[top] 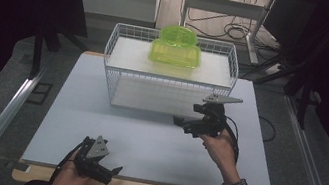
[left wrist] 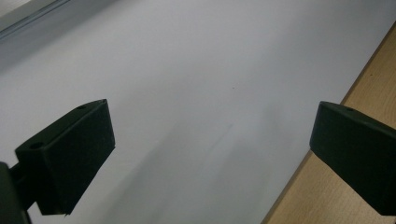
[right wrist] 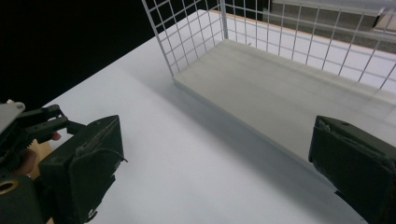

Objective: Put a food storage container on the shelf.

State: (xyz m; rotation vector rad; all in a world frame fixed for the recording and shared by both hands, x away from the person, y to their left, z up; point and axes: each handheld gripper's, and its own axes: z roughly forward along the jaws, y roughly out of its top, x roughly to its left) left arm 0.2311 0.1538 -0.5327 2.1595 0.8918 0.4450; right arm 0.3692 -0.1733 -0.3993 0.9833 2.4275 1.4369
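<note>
A white wire rack (top: 114, 71) stands at the back middle of the white table (top: 71, 122). On its upper board sits a translucent green tub (top: 175, 54) with a round green dish (top: 178, 34) leaning behind it. My right gripper (top: 181, 125) hovers just in front of the rack's right half, pointing left. Its jaws are open and empty in the right gripper view (right wrist: 215, 158), which faces the rack's lower board (right wrist: 280, 88). My left gripper (top: 111, 172) is held low at the table's front edge. Nothing lies between its open jaws in the left gripper view (left wrist: 210, 154).
A wooden strip (left wrist: 355, 93) borders the table's front edge beside the left gripper. Metal rails (top: 1, 116) run along both sides of the table. A desk frame and cables (top: 233, 30) stand on the floor behind the rack. Bare tabletop lies between the two grippers.
</note>
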